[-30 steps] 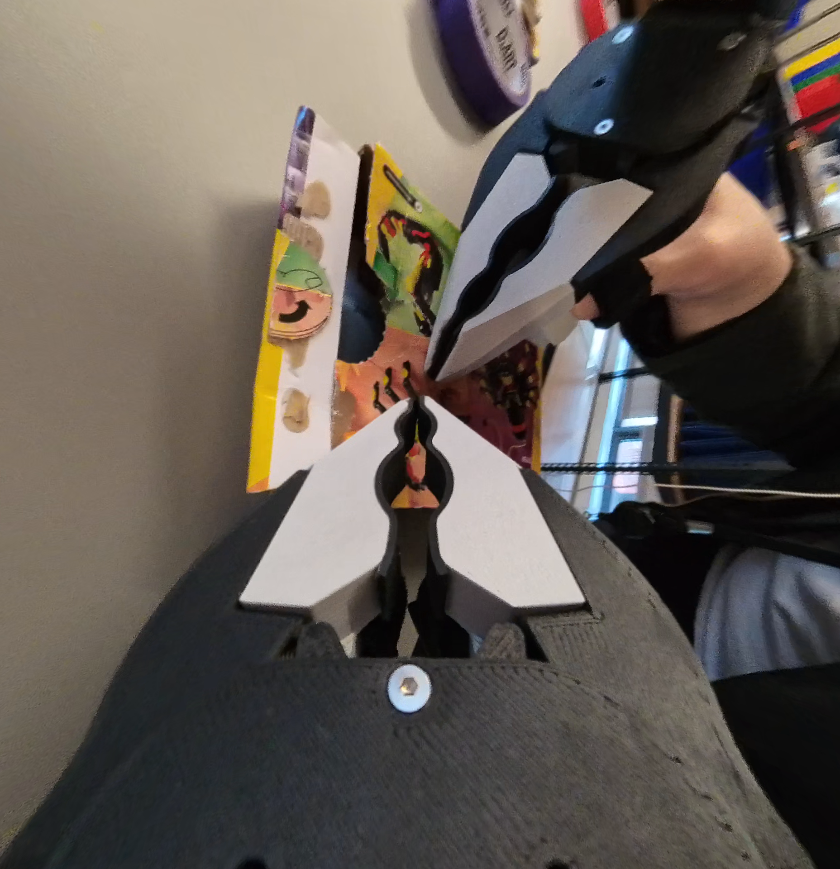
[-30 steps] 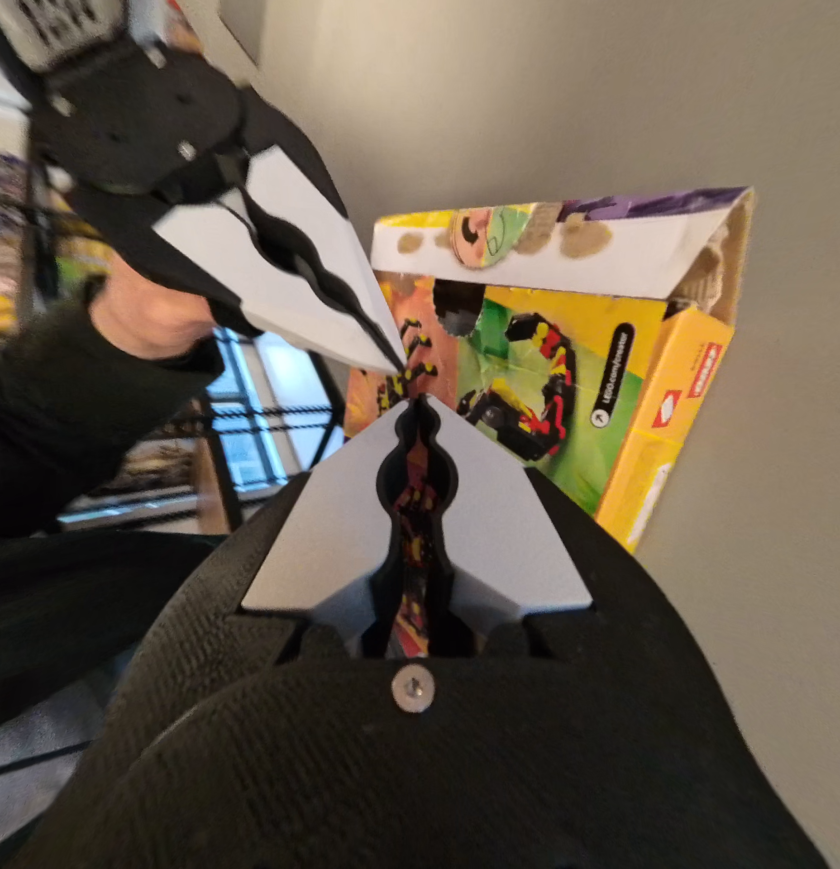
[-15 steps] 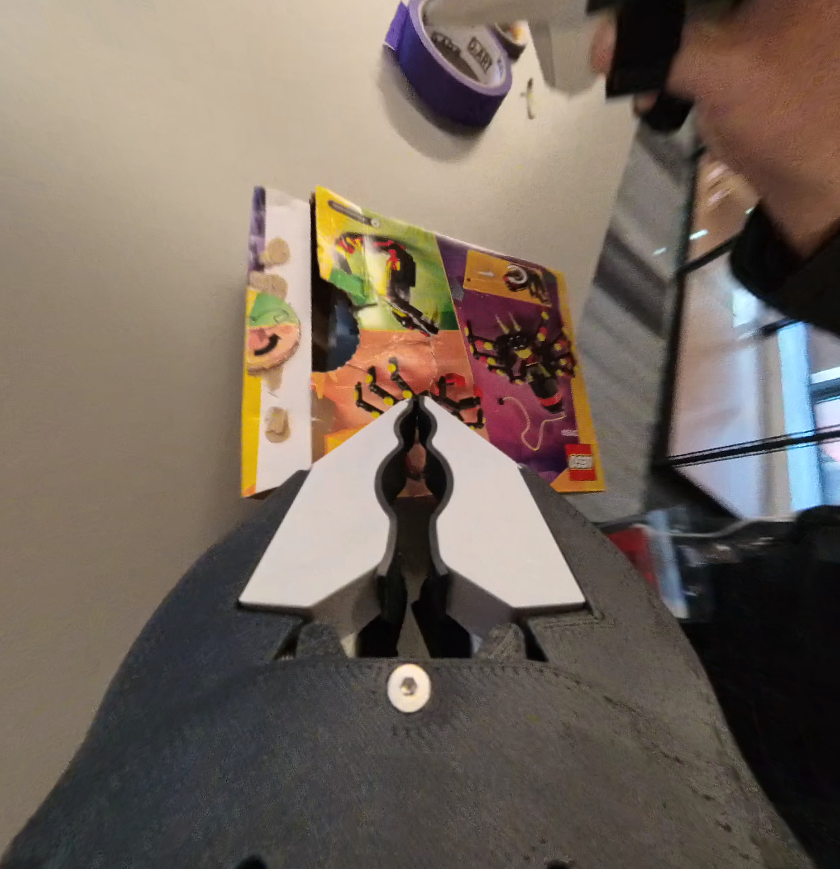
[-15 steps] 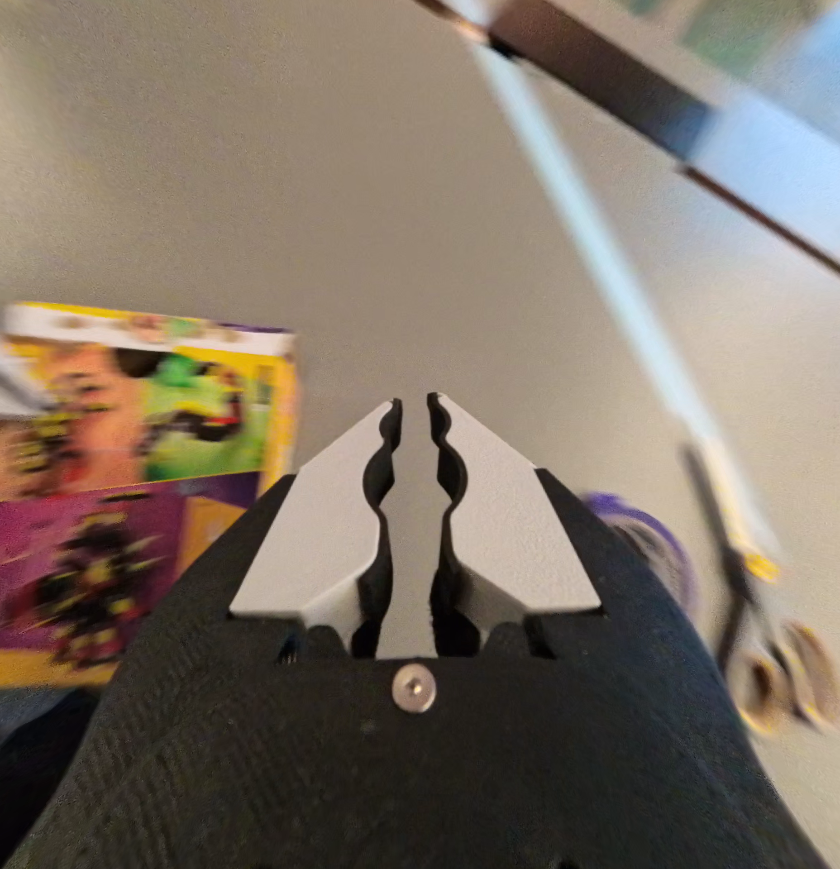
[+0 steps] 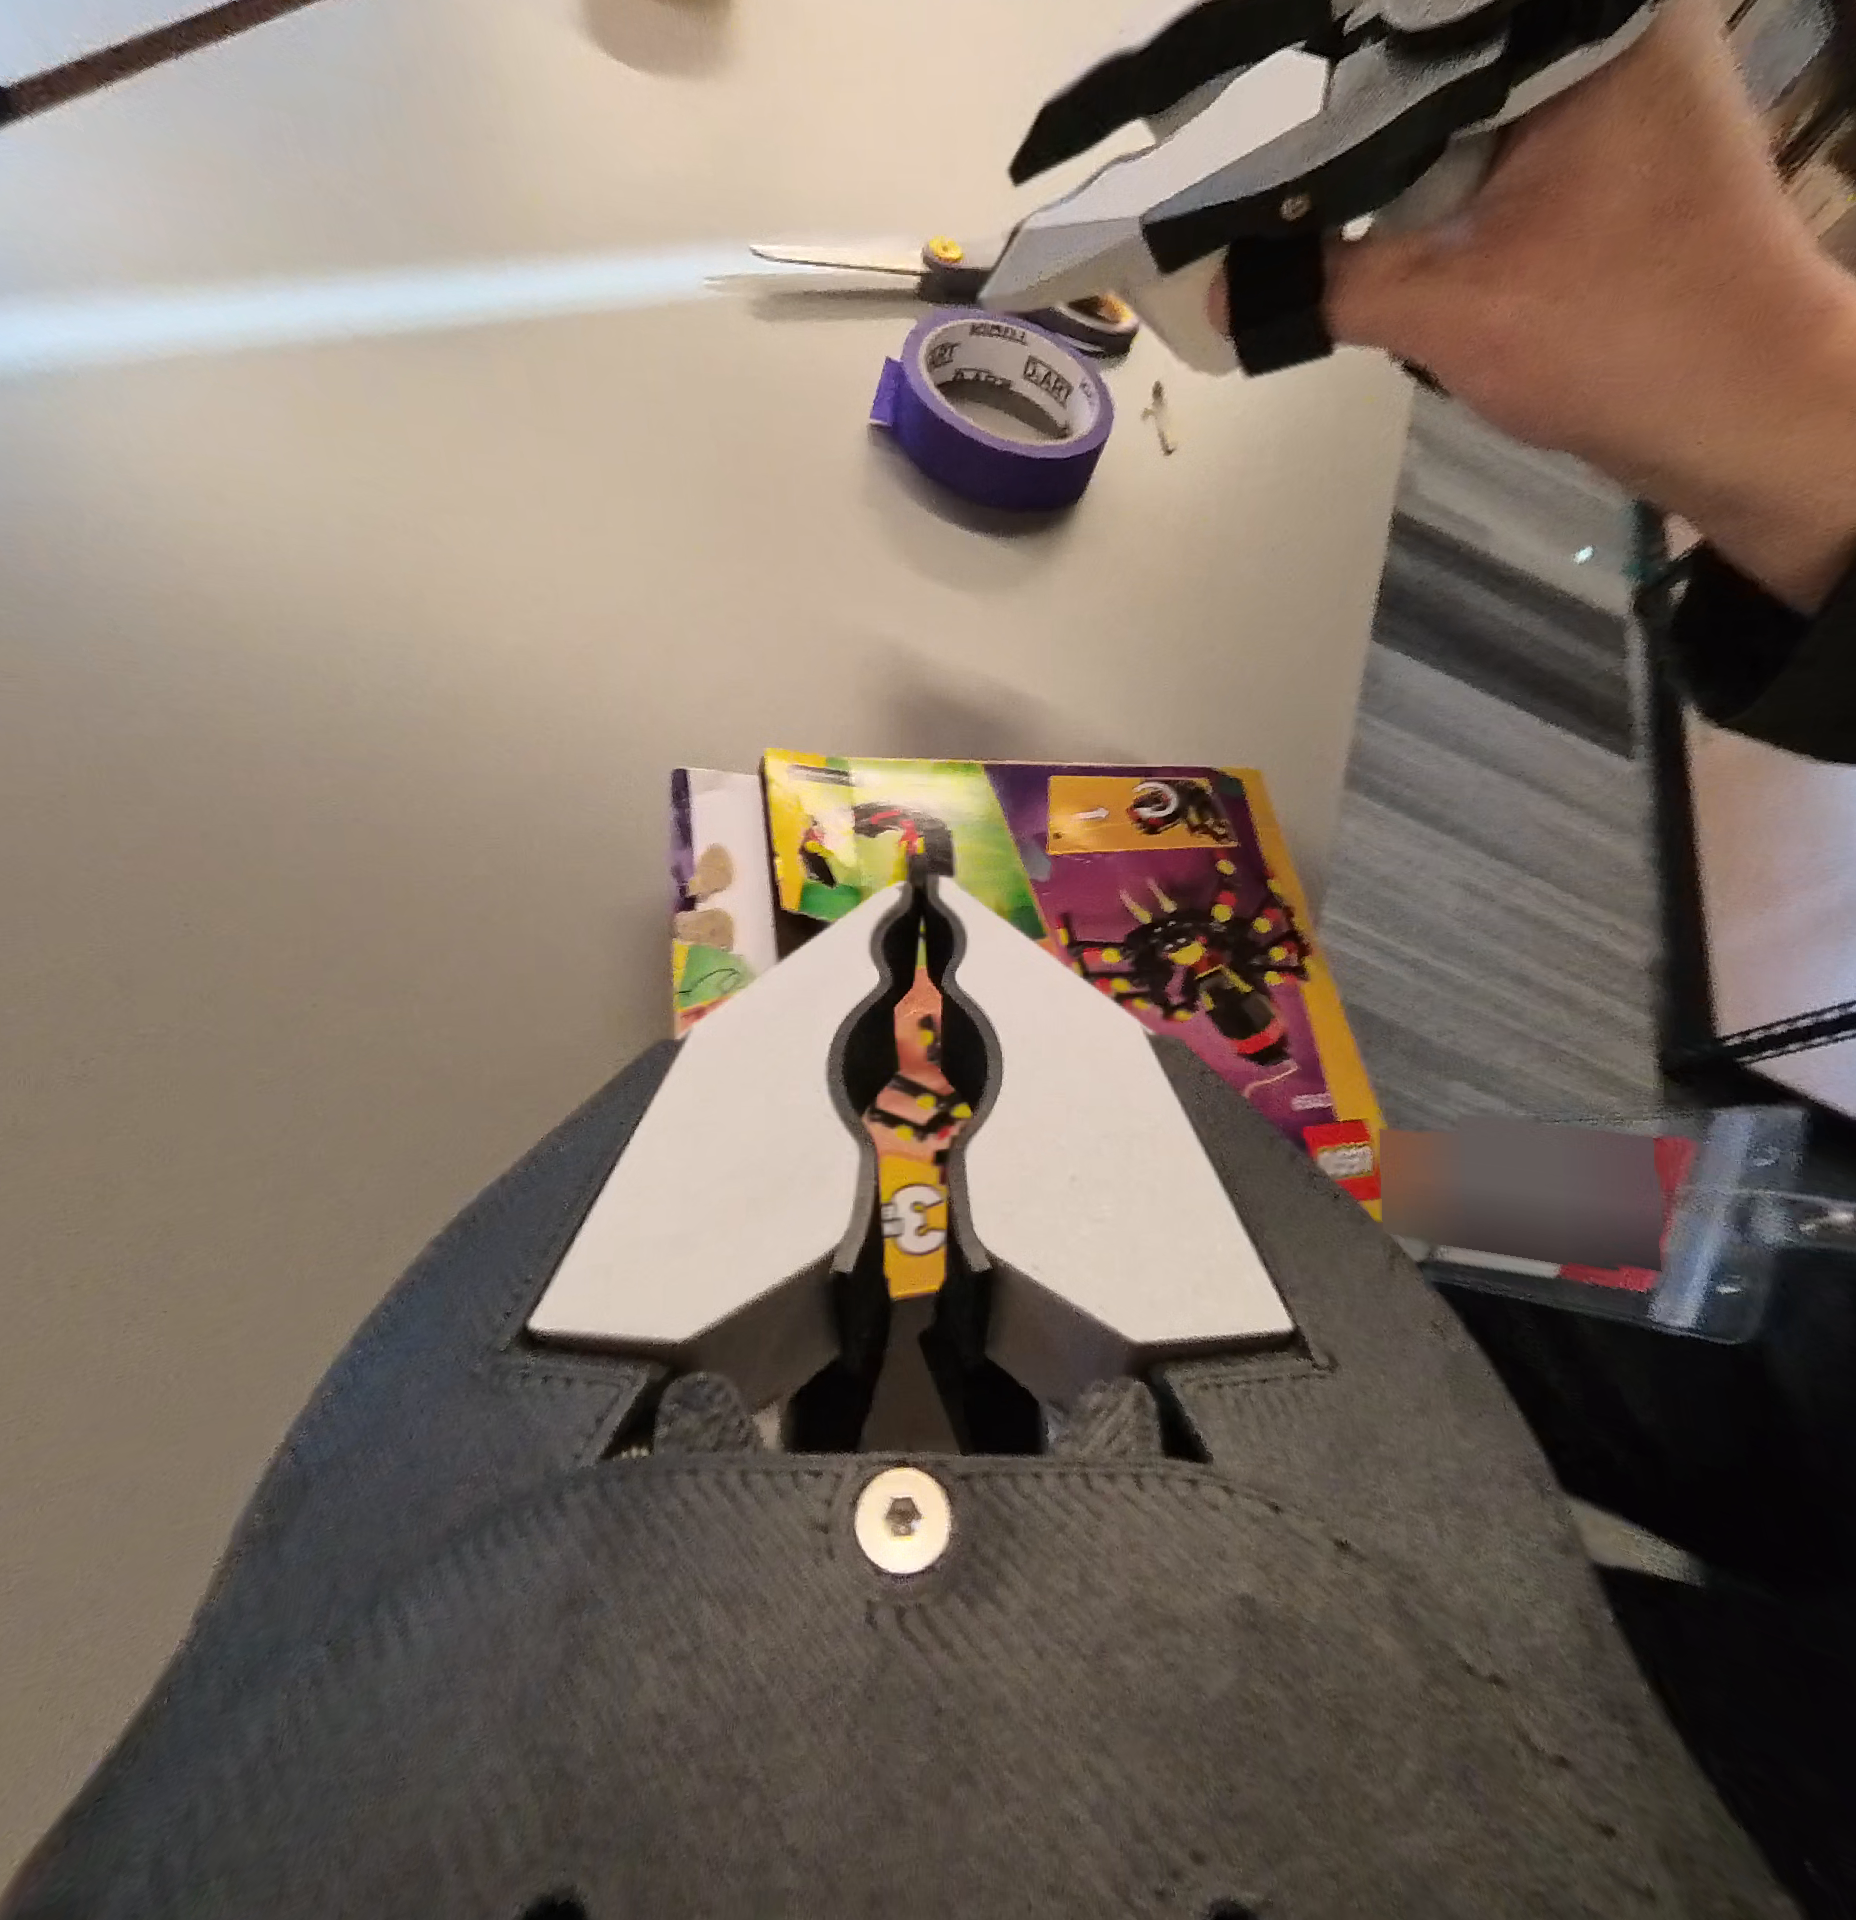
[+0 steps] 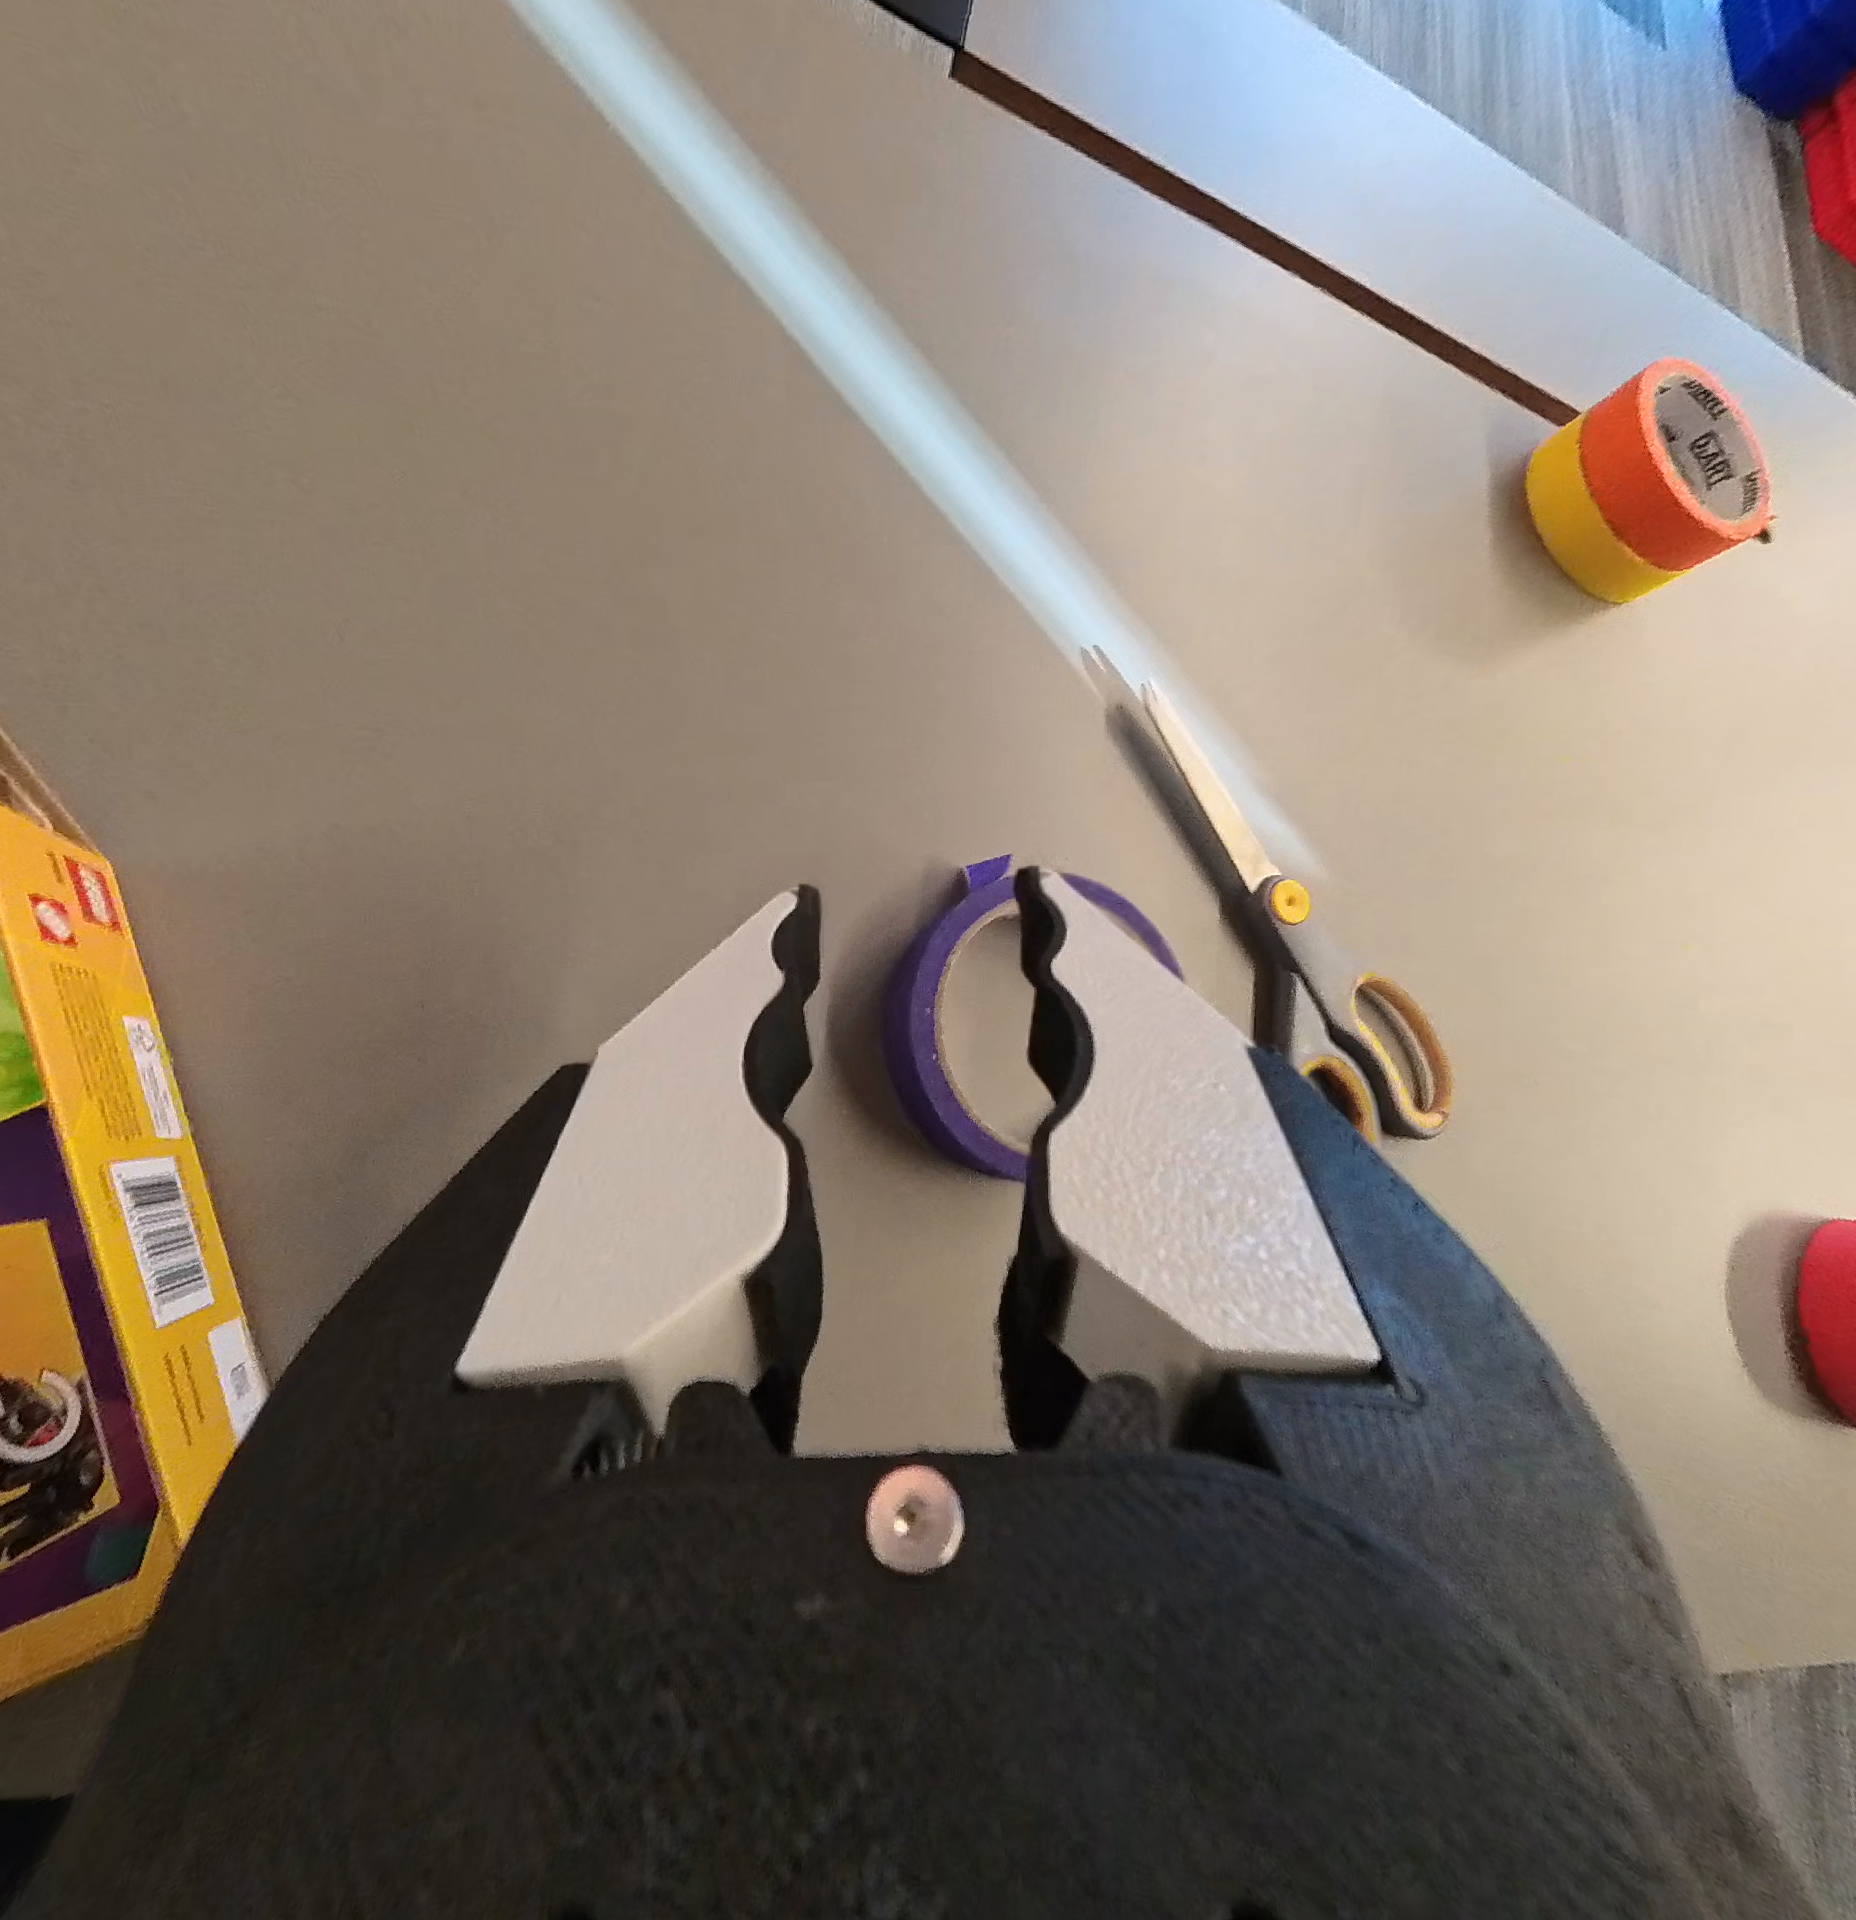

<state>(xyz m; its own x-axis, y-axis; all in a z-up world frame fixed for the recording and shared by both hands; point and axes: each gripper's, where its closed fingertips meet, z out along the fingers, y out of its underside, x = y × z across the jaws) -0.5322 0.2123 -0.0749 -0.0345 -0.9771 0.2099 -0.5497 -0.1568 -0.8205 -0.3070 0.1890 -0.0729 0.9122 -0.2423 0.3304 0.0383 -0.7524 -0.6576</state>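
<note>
Left claw (image 5: 919,894) closed — over box (image 5: 1163,935)

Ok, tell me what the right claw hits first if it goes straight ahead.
Most likely the purple tape roll, framed between the open right claw's fingertips with bare table around it; how far off is unclear.

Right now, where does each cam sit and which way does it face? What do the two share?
Left wrist view: on the left claw, looking down along its shut fingers at the toy box on the table; the right claw and the hand holding it show at top right.
Right wrist view: on the right claw, open, facing the purple tape roll and scissors; no hand shows.
Shared: box, purple tape, scissors, table.
</note>
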